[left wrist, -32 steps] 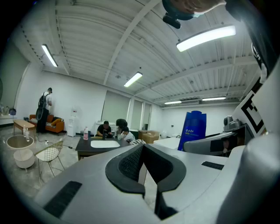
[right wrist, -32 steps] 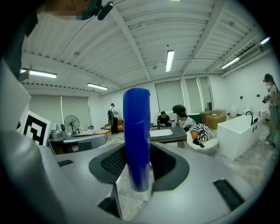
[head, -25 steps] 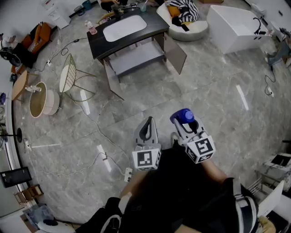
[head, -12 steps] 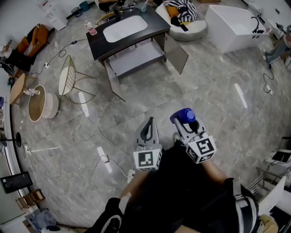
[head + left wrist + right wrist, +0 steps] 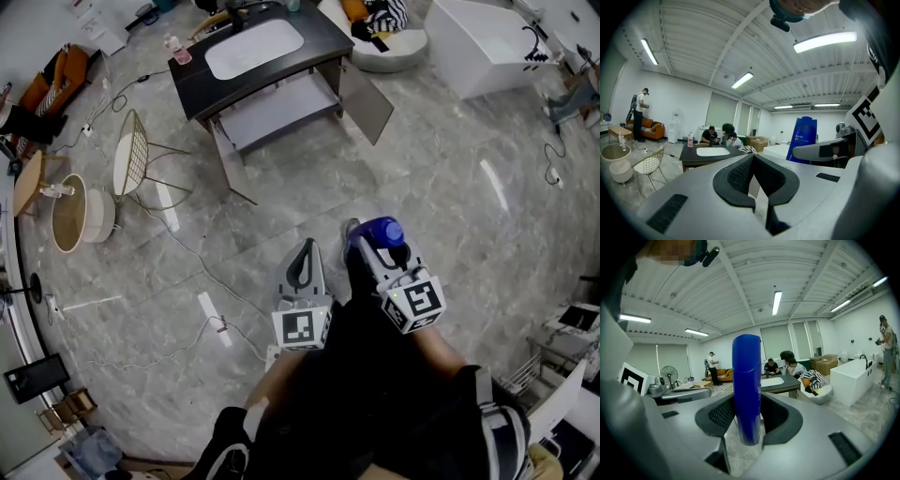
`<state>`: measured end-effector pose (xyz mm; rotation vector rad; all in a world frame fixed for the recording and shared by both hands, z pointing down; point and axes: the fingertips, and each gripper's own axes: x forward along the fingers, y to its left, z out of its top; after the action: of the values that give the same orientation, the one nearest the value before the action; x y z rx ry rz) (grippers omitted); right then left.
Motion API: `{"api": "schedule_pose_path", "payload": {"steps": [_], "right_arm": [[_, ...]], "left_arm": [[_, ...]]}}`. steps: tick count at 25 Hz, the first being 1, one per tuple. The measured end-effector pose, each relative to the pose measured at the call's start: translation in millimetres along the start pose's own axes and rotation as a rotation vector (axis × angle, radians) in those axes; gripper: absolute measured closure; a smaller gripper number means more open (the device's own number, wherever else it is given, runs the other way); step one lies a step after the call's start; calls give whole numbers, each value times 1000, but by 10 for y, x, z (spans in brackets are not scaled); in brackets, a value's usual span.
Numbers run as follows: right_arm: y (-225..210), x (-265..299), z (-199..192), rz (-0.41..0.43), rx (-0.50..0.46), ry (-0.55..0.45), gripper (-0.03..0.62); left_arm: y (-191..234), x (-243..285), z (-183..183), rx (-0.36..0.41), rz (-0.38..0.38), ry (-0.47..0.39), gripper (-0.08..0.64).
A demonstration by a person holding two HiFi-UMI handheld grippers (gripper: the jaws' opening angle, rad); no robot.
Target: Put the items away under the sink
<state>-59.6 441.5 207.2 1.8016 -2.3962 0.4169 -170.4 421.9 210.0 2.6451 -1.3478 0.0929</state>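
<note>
Gripping a tall blue plastic bottle (image 5: 746, 380) upright, the right gripper (image 5: 747, 414) has both jaws pressed against the bottle's lower body; the rounded top stands well above the jaws. Just beside it on its left, the left gripper (image 5: 753, 161) is clenched with its pads meeting at the tips, and nothing sits between them. Both tools hang close to the person's body, above grey marble floor (image 5: 422, 178).

Well ahead of the grippers, and somewhat to their left, stands the dark-topped sink cabinet (image 5: 195, 77) with its white basin. Its two doors (image 5: 367, 101) are swung open, and the pale lower shelf (image 5: 281, 111) under the basin shows bare. A gold wire-frame chair (image 5: 131, 159) stands further left of the cabinet.

Judgement: the step in hand is transport. The bottle is secured but well apart from the shelf, so placing has not begun.

Next move likely calls for closing the gap to the cabinet, lowering the right gripper to shelf height, and passing the bottle between the open doors without clipping them or the counter edge. The bottle is tall and held low, so it may tip on release.
</note>
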Motion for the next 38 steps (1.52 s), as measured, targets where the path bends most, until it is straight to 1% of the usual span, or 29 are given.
{"api": "schedule_pose_path", "payload": {"steps": [3,6,8,11,14,17,23,28,32,38], "right_arm": [[-201,319,65,11,5,-2,439],[-450,636,174,33,9,-6,439],[-644,857,269,52,8,-6,439],[-927,1209,425,80,-2,-3,439],[-1183,1568,619,101,-19,-6,439],[-1401,1857,771,124,-54,-20,439],[-1827,2324,907,154,-70,-9,439],[-2014,2715,927,139,-53,11,439],[-2064,3133,976,125,-70,13,439],[-2121,3786,1098,108,-83,11,439]], "left_arm": [[128,285,-48,44,1,31,545],[216,661,-19,54,15,41,545],[261,945,80,46,32,26,545],[338,1339,228,67,50,22,544],[456,1727,388,45,96,3,545],[512,2090,504,5,132,-27,545],[616,2669,605,32,160,-36,545],[872,3014,611,15,178,-29,545],[1202,3359,608,-11,180,-40,545],[1673,3923,734,-36,146,-52,545]]}}
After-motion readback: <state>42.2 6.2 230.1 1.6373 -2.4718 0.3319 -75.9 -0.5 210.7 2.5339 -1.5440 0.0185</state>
